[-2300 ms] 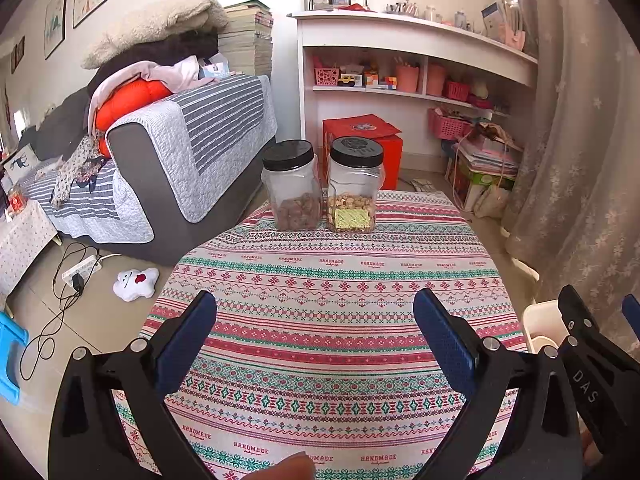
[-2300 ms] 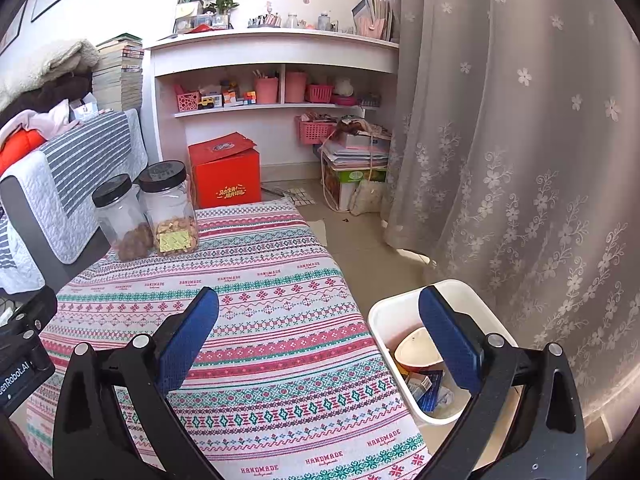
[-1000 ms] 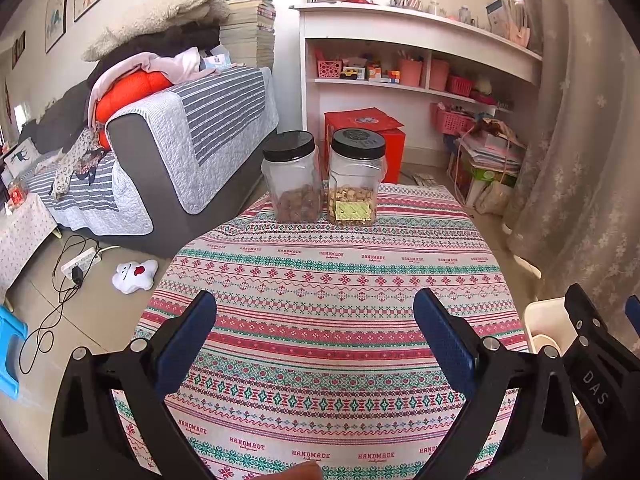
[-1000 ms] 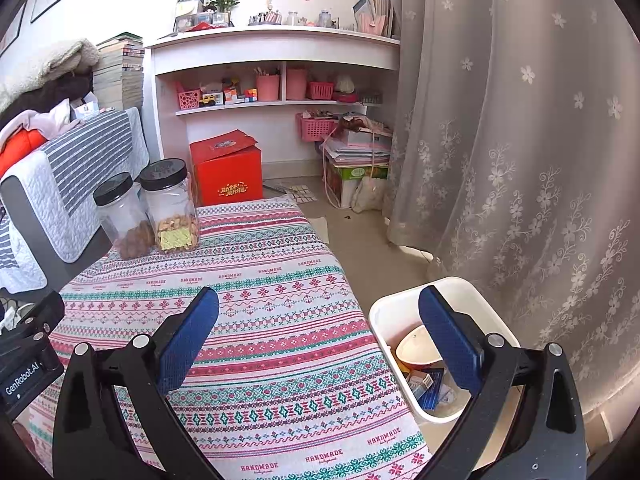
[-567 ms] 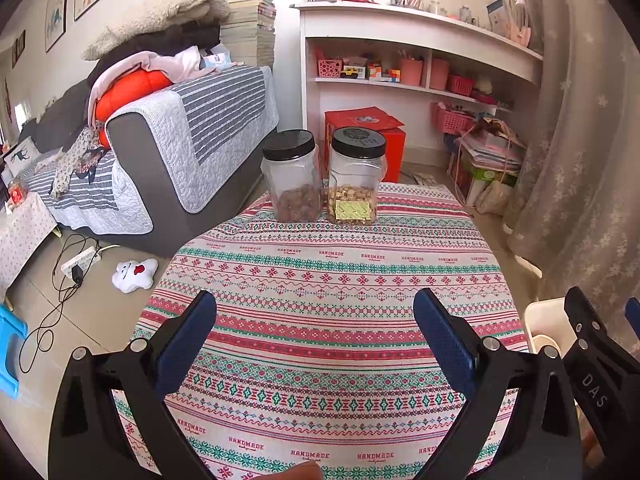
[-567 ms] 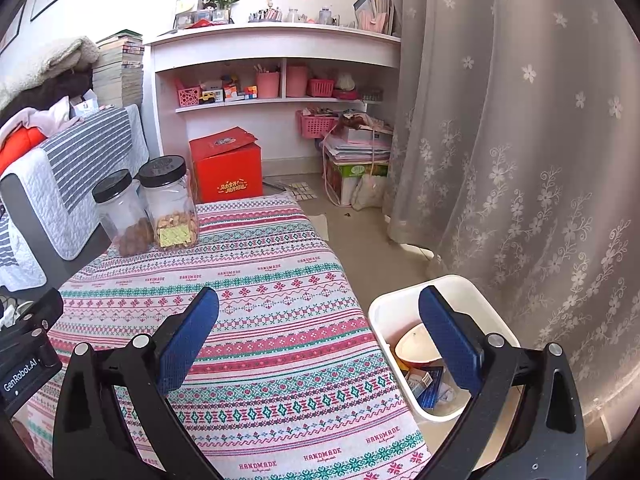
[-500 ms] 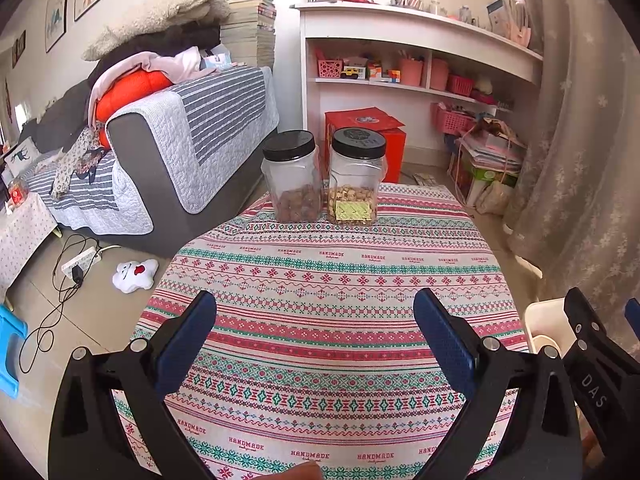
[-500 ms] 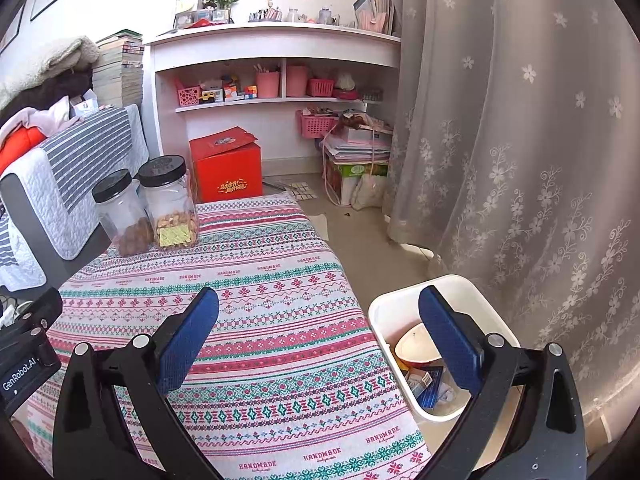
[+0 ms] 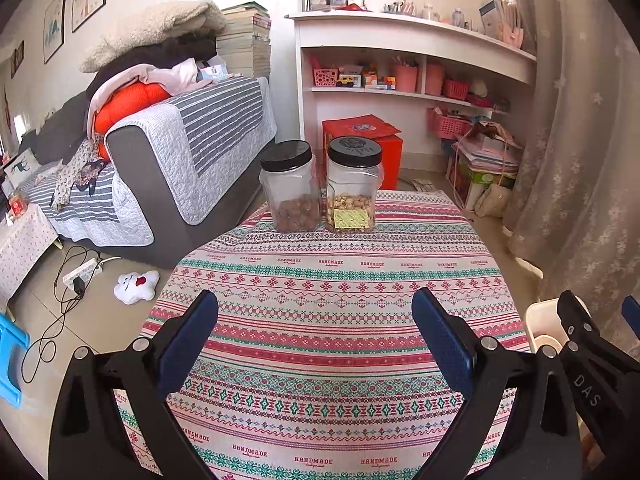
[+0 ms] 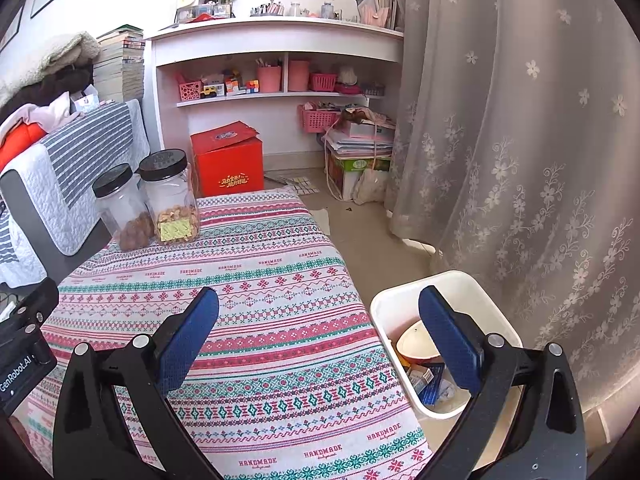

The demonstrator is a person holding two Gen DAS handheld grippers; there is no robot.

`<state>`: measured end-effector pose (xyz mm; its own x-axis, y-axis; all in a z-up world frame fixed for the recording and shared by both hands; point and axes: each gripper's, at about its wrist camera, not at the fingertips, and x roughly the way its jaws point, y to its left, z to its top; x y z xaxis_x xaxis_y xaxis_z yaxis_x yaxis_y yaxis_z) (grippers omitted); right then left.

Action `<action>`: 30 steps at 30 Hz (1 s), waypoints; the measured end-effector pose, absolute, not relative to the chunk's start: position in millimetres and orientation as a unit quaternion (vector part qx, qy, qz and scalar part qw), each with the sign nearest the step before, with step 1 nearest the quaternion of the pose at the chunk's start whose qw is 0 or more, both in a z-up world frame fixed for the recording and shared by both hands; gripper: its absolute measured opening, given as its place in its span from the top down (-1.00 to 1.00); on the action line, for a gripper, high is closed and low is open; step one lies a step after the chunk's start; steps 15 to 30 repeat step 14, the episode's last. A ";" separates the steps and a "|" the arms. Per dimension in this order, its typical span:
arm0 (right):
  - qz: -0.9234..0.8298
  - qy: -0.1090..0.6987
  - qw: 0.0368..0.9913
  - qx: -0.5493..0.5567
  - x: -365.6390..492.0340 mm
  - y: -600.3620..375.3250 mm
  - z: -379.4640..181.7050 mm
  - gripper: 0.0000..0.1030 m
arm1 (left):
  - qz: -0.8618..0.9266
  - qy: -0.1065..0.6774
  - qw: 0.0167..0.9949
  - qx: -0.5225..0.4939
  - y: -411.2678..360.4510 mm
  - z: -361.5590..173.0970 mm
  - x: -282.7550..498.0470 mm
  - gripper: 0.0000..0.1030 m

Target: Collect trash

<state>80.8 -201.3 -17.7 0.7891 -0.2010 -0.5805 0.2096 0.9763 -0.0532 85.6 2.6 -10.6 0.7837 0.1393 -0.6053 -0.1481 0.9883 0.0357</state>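
A white trash bin (image 10: 384, 312) stands on the floor right of the table; inside lie a paper cup (image 10: 416, 344), blue wrappers (image 10: 430, 382) and crumpled paper. Its rim also shows in the left wrist view (image 9: 538, 320). My left gripper (image 9: 315, 336) is open and empty above the patterned tablecloth (image 9: 328, 312). My right gripper (image 10: 319, 332) is open and empty, over the table's right edge with its right finger above the bin. No loose trash shows on the cloth.
Two clear jars with black lids (image 9: 290, 186) (image 9: 352, 186) stand at the table's far edge, holding nuts or snacks. A sofa (image 9: 168, 152) is at left, a red box (image 10: 228, 164) and white shelves (image 10: 276, 80) behind, a curtain (image 10: 520, 140) at right.
Both grippers stay open and nearly still. The views have shifted only slightly since 2.3 s ago.
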 end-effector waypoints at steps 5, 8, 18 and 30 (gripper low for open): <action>-0.110 0.306 0.946 0.007 80.9 -200.7 -18.1 -0.86 | 0.061 0.311 0.948 -0.005 -1.2 -9.1 83.9 -0.62; -0.110 0.306 0.946 0.008 81.5 -201.1 -17.5 -0.86 | 0.062 0.312 0.948 -0.003 -3.8 -8.4 84.5 -0.71; -0.109 0.302 0.947 0.009 80.4 -202.2 -15.0 -0.86 | 0.078 0.317 0.945 0.001 -5.4 -7.8 85.6 -0.87; -0.109 0.302 0.947 0.009 80.4 -202.2 -15.0 -0.86 | 0.078 0.317 0.945 0.001 -5.4 -7.8 85.6 -0.87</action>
